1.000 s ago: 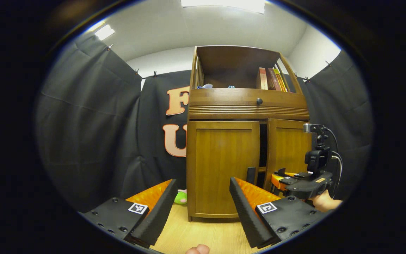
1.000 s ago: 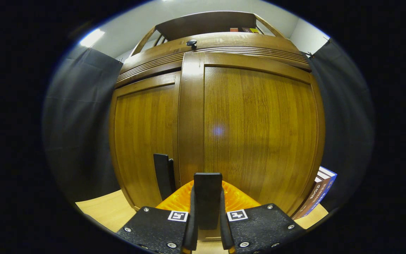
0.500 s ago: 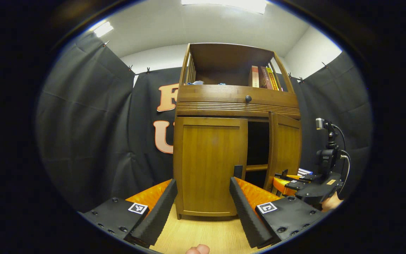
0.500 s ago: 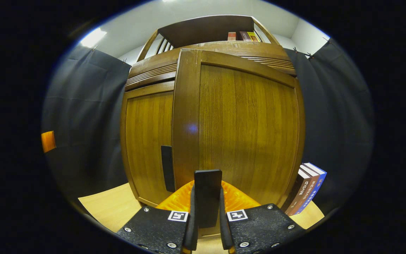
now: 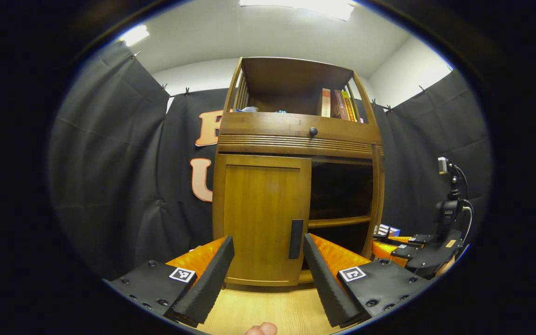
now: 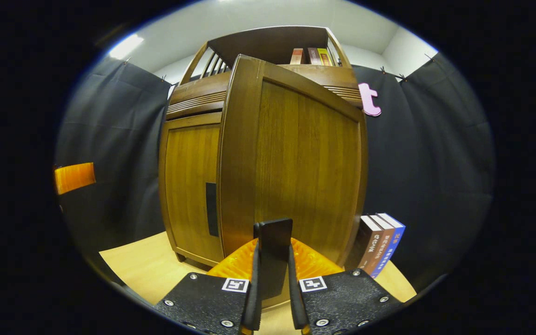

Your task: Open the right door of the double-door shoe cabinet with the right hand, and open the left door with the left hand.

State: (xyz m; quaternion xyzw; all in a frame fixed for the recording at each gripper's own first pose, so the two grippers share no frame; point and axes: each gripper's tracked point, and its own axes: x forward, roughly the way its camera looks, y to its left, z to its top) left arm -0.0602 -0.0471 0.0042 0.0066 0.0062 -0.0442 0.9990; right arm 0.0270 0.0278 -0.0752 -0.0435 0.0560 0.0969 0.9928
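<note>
In the left gripper view the left gripper (image 5: 265, 260) is spread wide before the shoe cabinet (image 5: 296, 139) — its left door (image 5: 261, 216) is closed, and the right gripper (image 5: 391, 244) sits at four o'clock. In the right gripper view the right gripper (image 6: 273, 270) pinches the dark handle (image 6: 275, 239) of the swung-out right door (image 6: 296, 167) — books (image 6: 382, 249) stand at four o'clock, their writing too small to read.

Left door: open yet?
No, the left door sits flush and shut, and the left tongs hang open short of its handle.

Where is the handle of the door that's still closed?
In the left gripper view the dark handle sits low on the closed left door, at its right edge beside the open dark shelves, just ahead of the open left tool.
</note>
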